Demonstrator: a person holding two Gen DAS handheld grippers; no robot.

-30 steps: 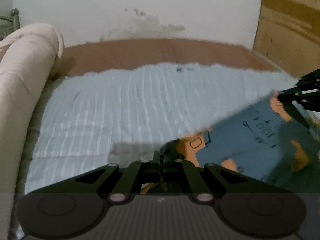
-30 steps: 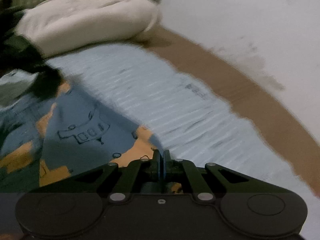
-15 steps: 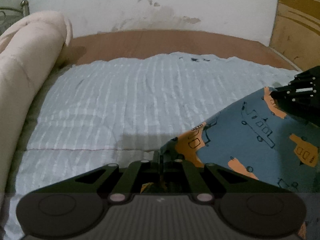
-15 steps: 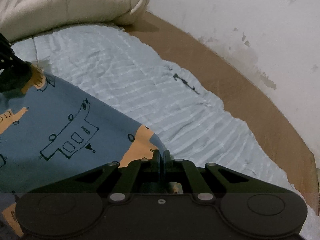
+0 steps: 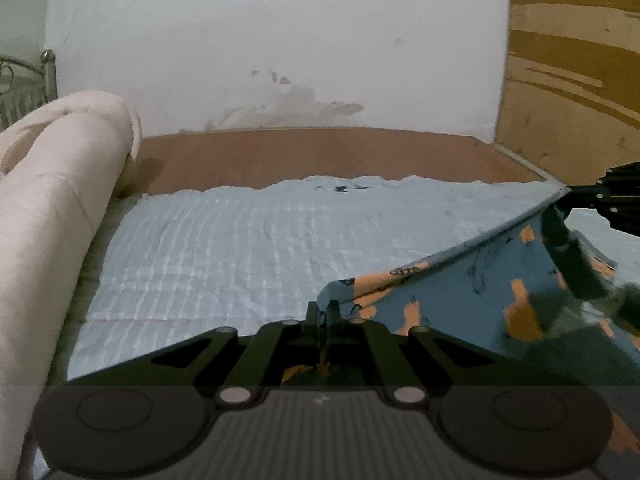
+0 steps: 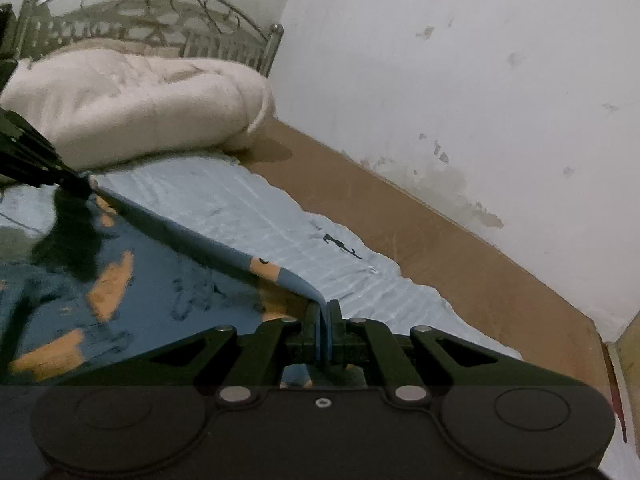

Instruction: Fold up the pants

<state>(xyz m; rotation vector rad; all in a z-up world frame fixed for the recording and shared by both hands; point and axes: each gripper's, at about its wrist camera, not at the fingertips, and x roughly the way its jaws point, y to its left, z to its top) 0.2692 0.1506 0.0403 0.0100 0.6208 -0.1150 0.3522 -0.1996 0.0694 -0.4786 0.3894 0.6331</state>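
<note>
- My left tongs are clamped on one corner of the pants, and my right tongs are clamped on another; I pinch right at the edge so the cloth hangs free below each grip and does not bunch between the pads.
- The pants, blue with orange patches and line drawings, are stretched between my two hands above the bed, the top edge drawn into a taut line from one grip to the other. I judge I hold them this way to spread them flat in the air before laying them down for the first fold.
- The lower part of the cloth sags toward me out of sight, so I cannot tell whether it touches the bed.
- Just beyond the pants lies the pale blue ribbed blanket, bare across its whole width: that is my open room for setting the cloth down.
- On my left side, a rolled cream duvet borders the blanket; I should keep the left corner clear of it.
- Past the blanket's wavy far edge runs a strip of bare brown bed board, then the white wall, so the forward reach is limited.
- A metal headboard stands behind the duvet, well apart from my work.
</note>
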